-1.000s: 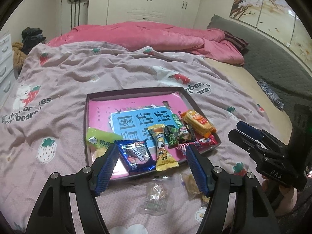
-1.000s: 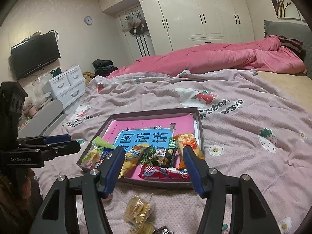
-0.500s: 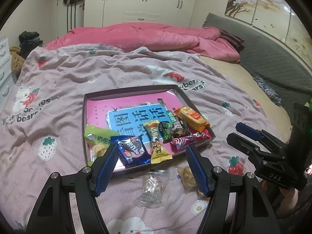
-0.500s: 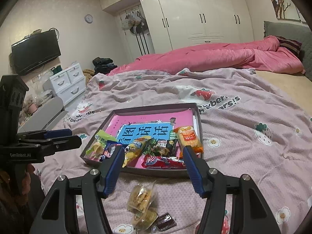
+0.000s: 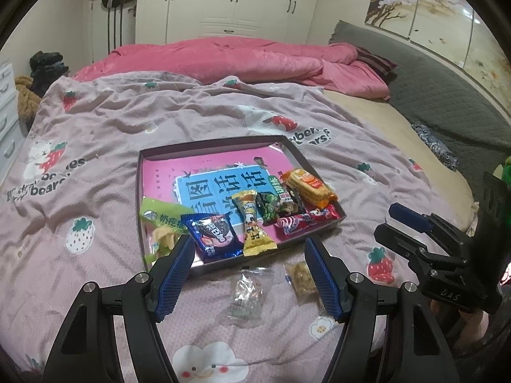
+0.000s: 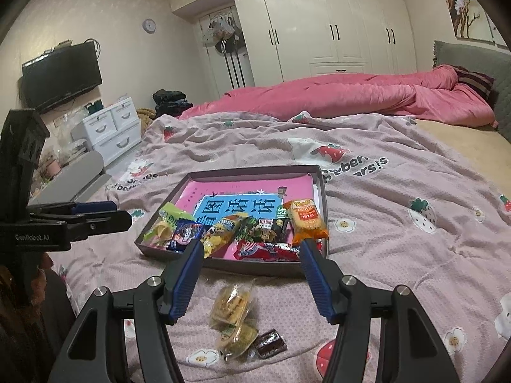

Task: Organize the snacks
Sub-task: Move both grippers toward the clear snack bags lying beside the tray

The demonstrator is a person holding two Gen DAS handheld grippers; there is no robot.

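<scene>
Snacks lie in a row along the near edge of a shallow tray (image 5: 140, 198) on the bed (image 5: 95, 127). Only the right wrist view shows the television (image 6: 60, 76) and a small dark wrapped sweet (image 6: 271, 343) beside two clear packets (image 6: 233, 303); in the left view, one packet (image 5: 301, 279) sits partly behind a finger. Both the left gripper (image 5: 249, 266) and the right gripper (image 6: 250, 277) hover with fingers apart, empty.

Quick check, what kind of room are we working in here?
A bedroom, it seems: the snack tray sits on a bed with a strawberry-print cover, with white wardrobes behind and a wall-mounted TV.
</scene>
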